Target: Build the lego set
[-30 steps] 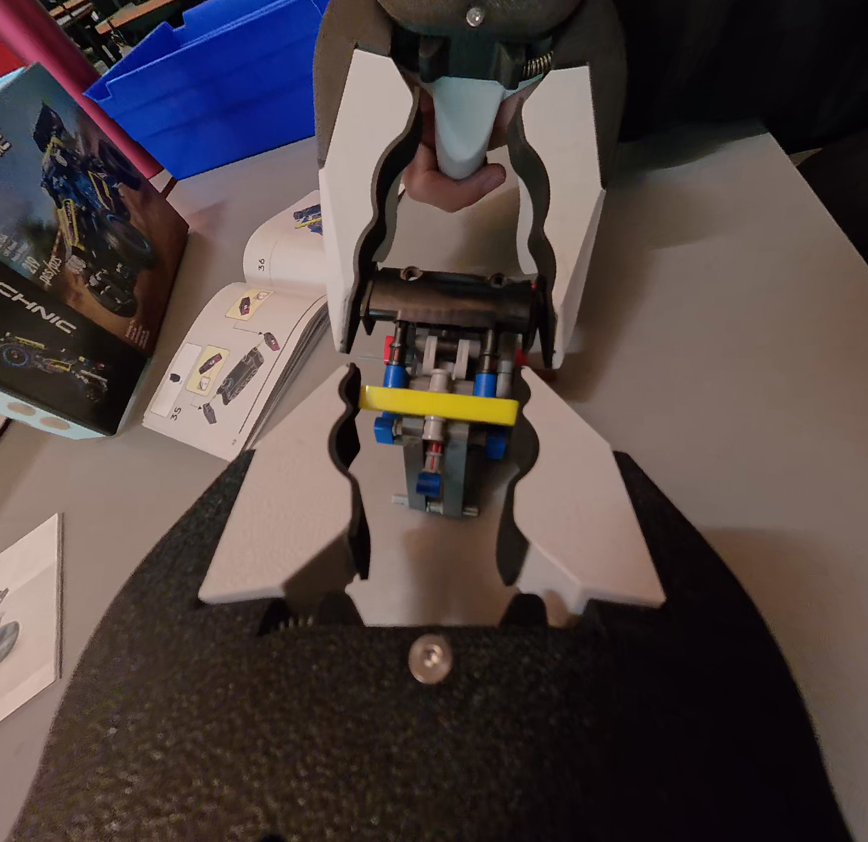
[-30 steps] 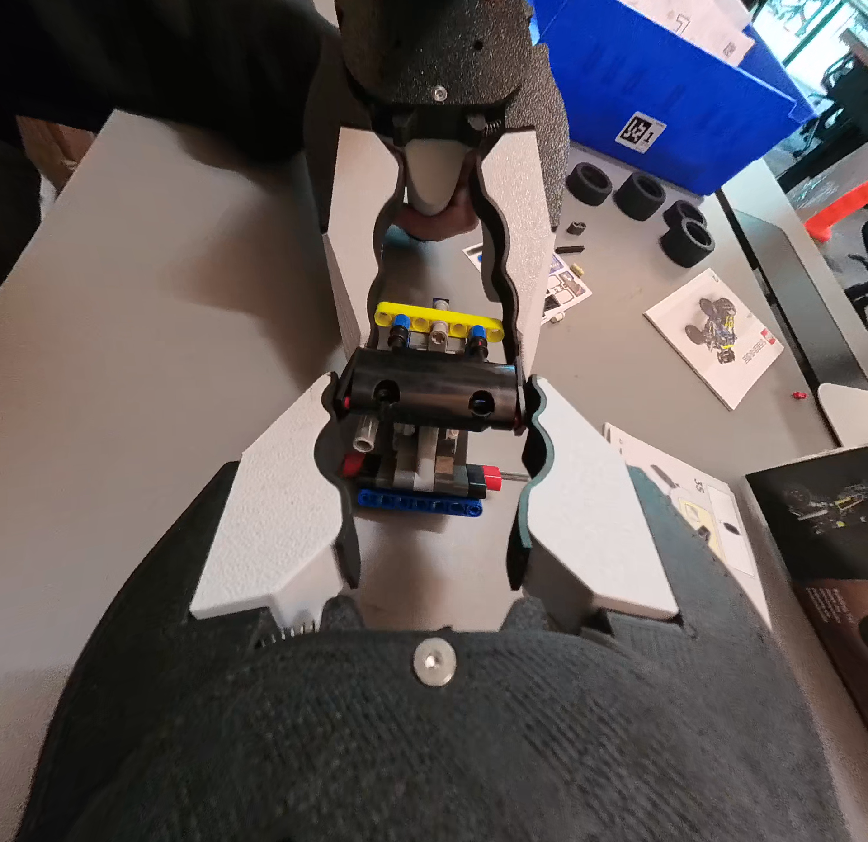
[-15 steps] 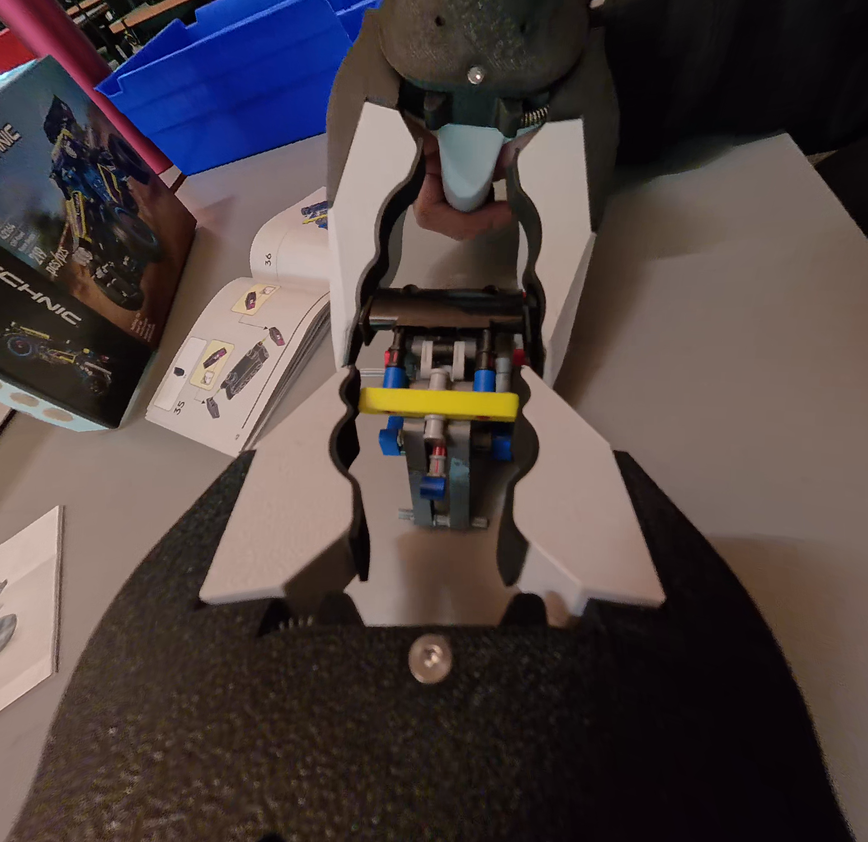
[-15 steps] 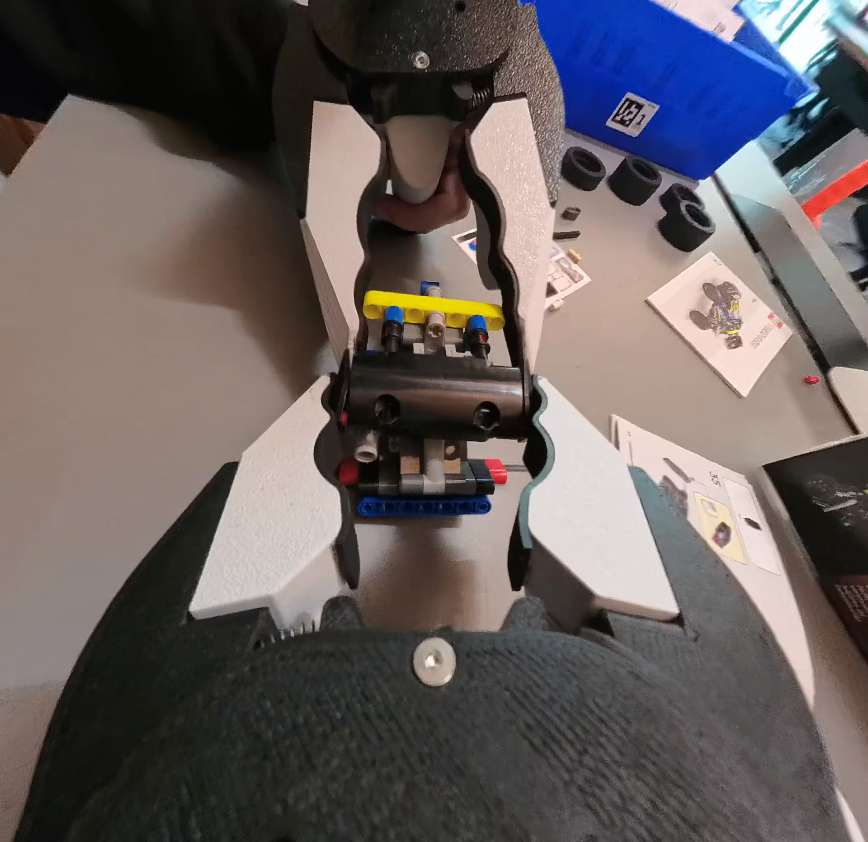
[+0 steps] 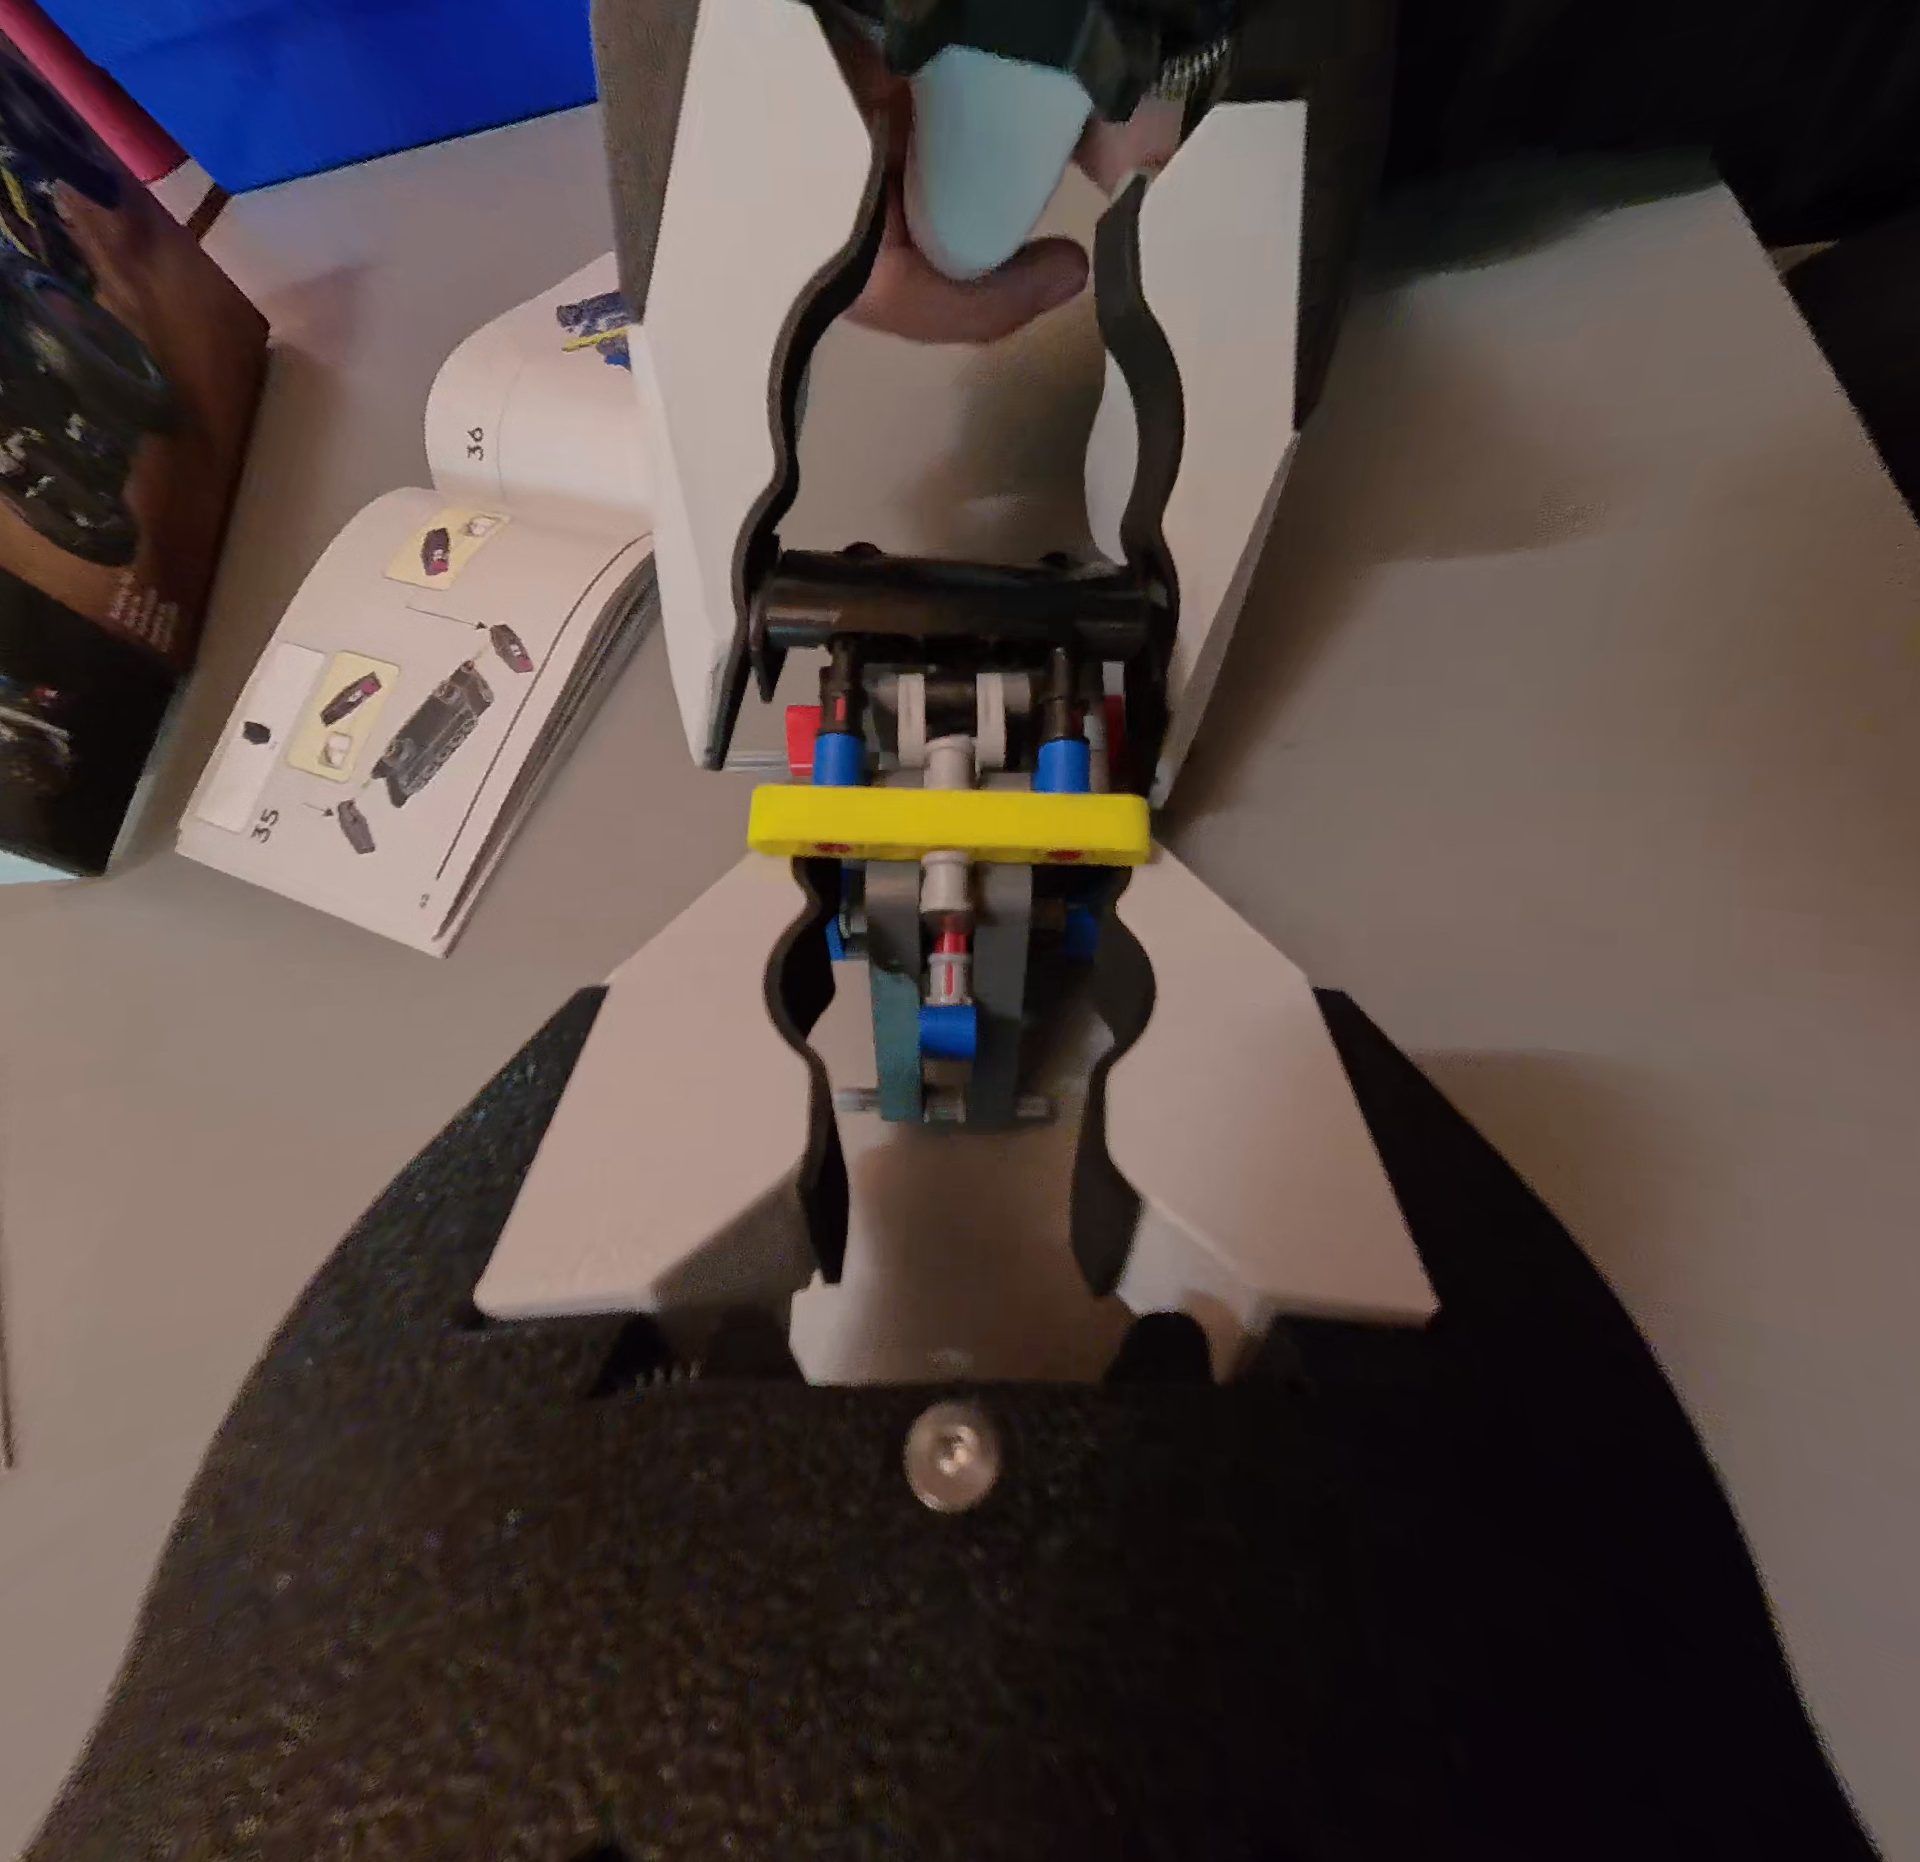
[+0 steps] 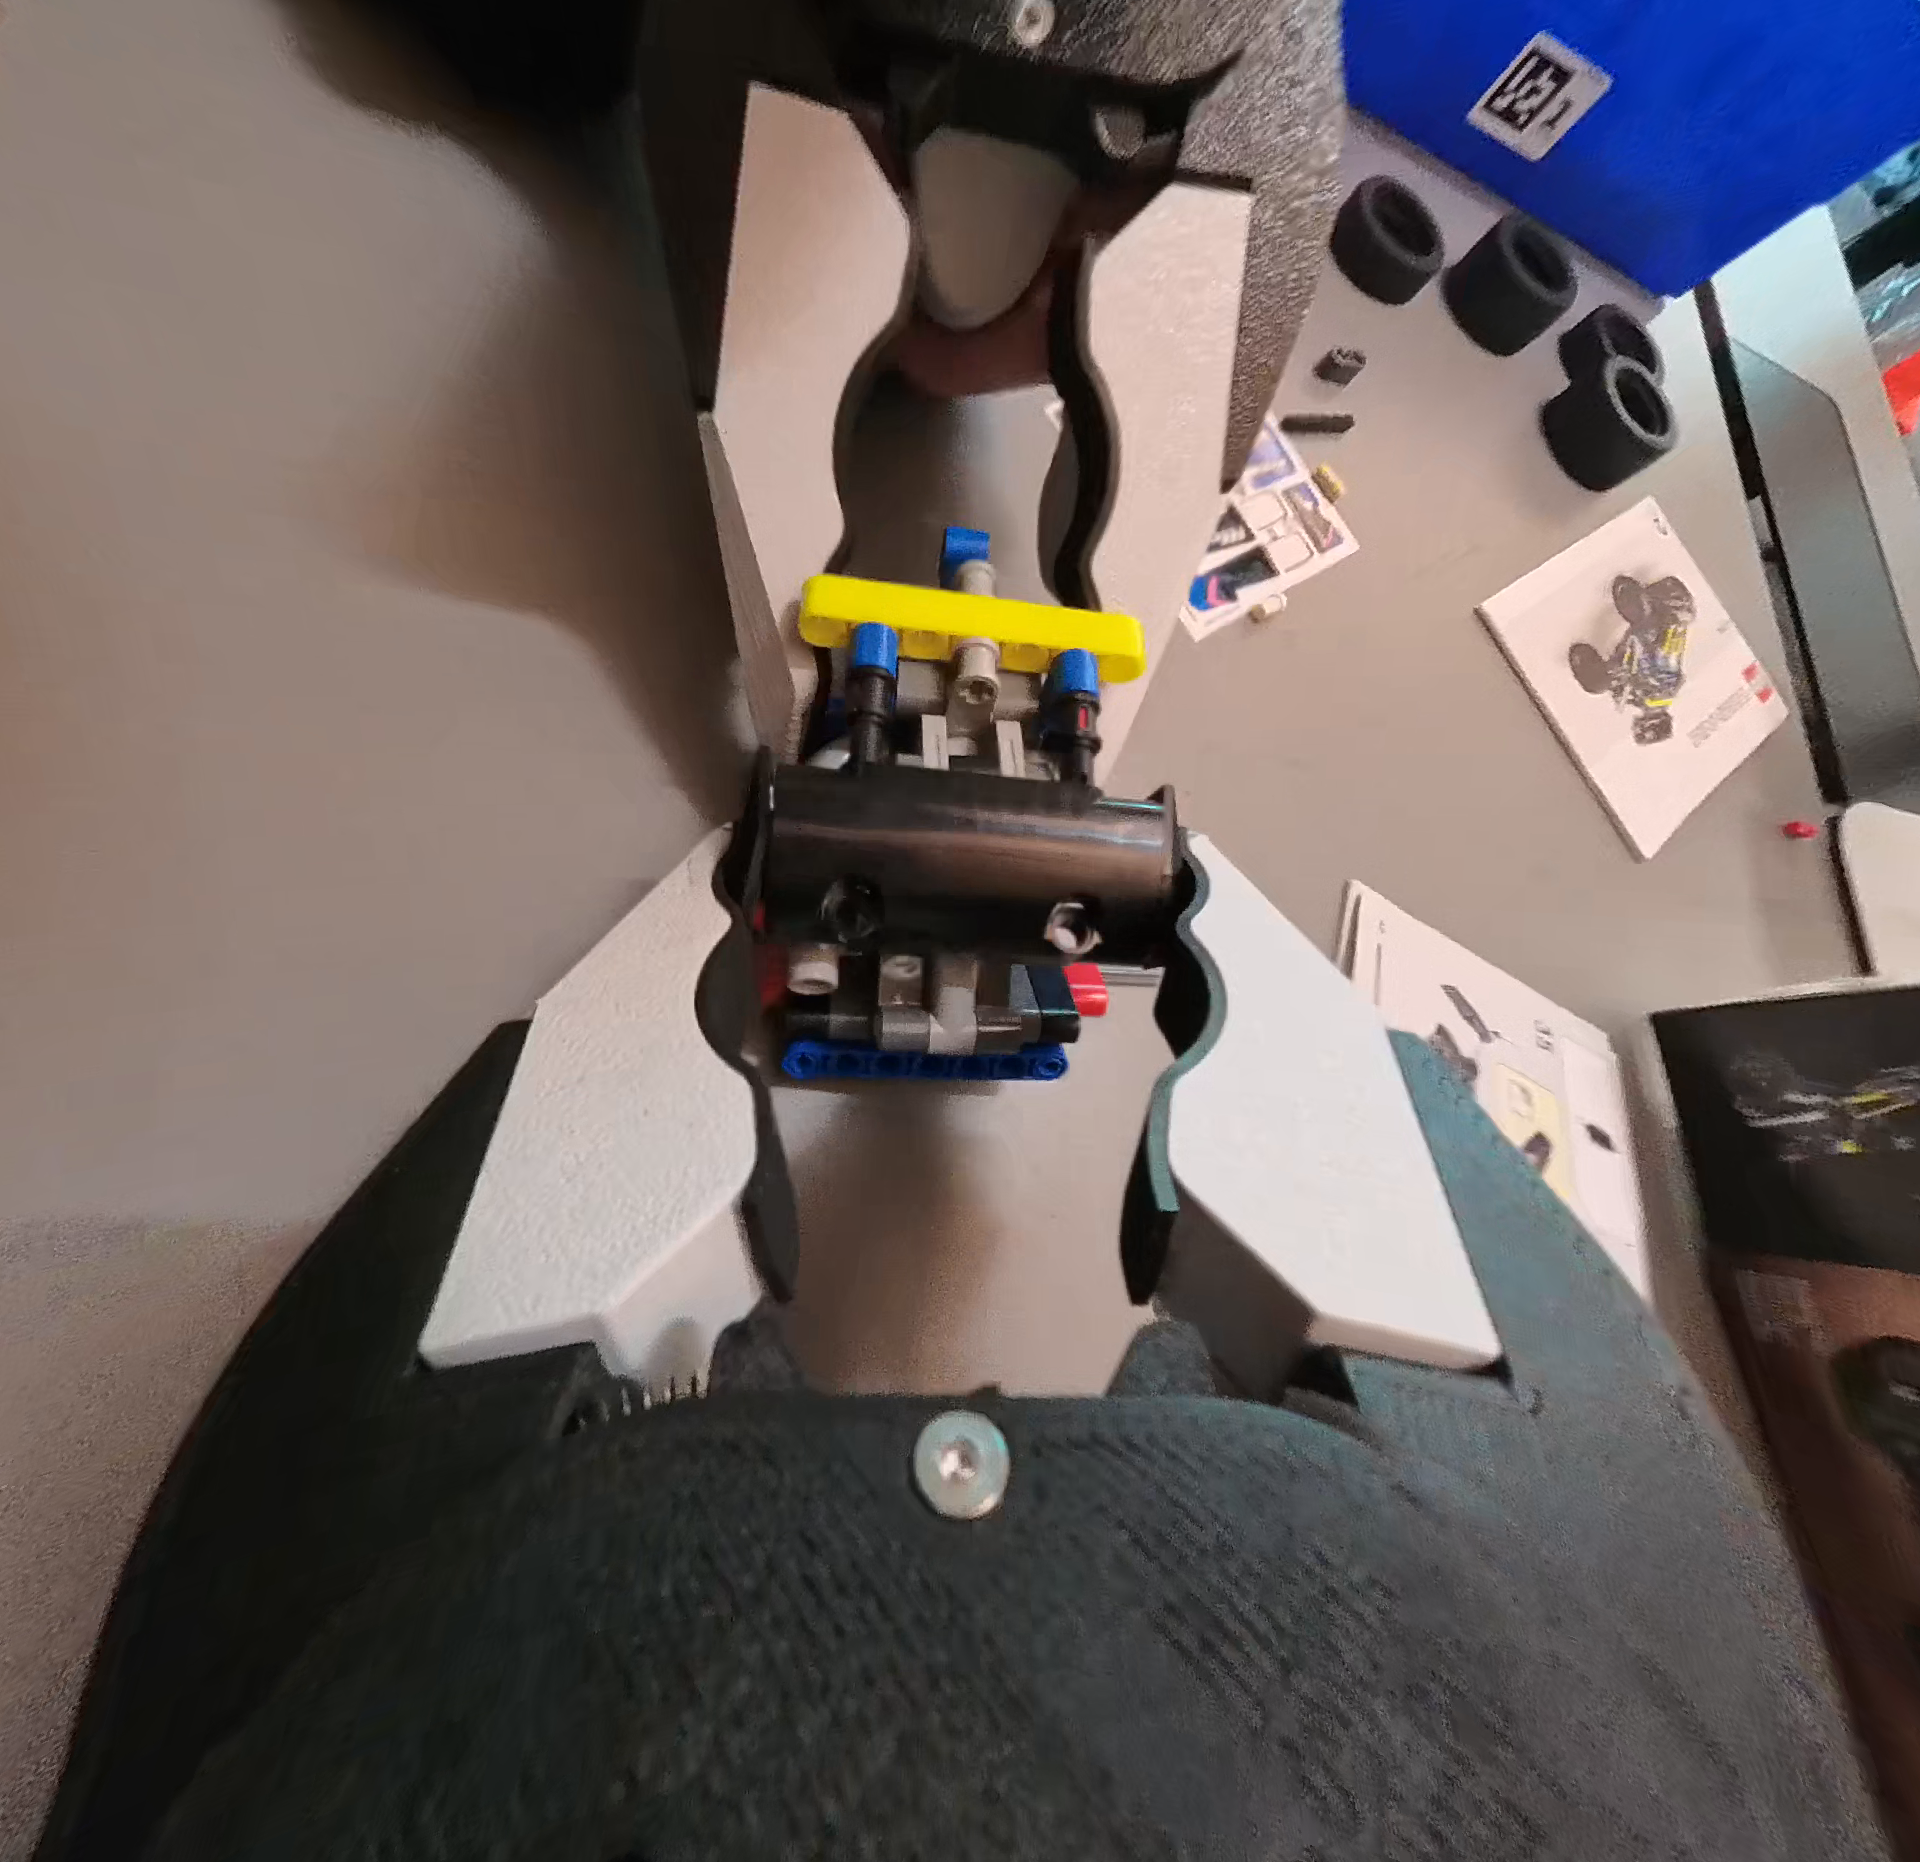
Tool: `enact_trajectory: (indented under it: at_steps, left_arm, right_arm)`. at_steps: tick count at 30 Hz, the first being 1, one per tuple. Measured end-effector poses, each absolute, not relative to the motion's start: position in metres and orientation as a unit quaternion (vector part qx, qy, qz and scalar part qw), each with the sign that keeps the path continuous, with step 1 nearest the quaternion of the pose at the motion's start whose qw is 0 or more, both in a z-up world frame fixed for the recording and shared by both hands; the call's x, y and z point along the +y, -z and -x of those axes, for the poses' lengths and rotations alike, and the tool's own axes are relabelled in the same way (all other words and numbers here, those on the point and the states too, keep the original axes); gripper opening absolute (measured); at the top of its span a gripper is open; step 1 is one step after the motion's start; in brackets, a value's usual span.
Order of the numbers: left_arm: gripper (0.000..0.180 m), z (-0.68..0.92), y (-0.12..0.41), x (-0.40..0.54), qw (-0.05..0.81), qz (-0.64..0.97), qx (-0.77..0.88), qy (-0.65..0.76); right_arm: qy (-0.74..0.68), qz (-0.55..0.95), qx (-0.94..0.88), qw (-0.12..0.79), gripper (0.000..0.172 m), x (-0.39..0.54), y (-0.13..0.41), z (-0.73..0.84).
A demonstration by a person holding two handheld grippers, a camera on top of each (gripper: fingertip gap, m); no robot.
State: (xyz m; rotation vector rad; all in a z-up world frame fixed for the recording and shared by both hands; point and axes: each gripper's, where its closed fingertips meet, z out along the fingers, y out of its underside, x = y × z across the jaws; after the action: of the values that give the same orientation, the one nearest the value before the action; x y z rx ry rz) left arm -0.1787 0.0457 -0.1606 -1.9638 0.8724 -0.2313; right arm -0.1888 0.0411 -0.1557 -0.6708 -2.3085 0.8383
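Note:
A brick assembly with a yellow beam, blue pins, a grey frame and a black cylinder hangs between my two grippers, which face each other above the grey table. My right gripper is shut on the ends of the black cylinder; it also shows in the left wrist view. My left gripper has closed in under the yellow beam, and its pads meet the blue pins at the sides of the grey frame. It also shows in the right wrist view.
An open instruction booklet, a printed box and a blue bin lie to the left. In the right wrist view, several black tyres, a leaflet, a sticker sheet and small loose parts lie on the table.
My left gripper's fingers have come inward from the ends of the yellow beam onto the narrower part beneath it. My right gripper keeps its hold on the black cylinder; both have shifted slightly.

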Motion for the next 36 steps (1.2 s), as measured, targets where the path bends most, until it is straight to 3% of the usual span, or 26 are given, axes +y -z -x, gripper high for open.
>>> enact_trajectory:
  at_steps: [16,18,36]
  left_arm:
    - [0.035,0.199,0.145,0.036,0.497,0.779,0.378,0.065]
    - [0.022,0.198,0.147,0.031,0.485,0.783,0.380,0.088]
    - [0.021,0.196,0.151,0.039,0.460,0.815,0.350,0.042]
  right_arm:
    - [-0.316,0.247,-0.875,0.273,0.077,0.045,0.153,0.191]
    - [-0.306,0.244,-0.879,0.273,0.077,0.045,0.153,0.191]
    - [-0.239,0.242,-0.905,0.255,0.075,0.047,0.164,0.192]
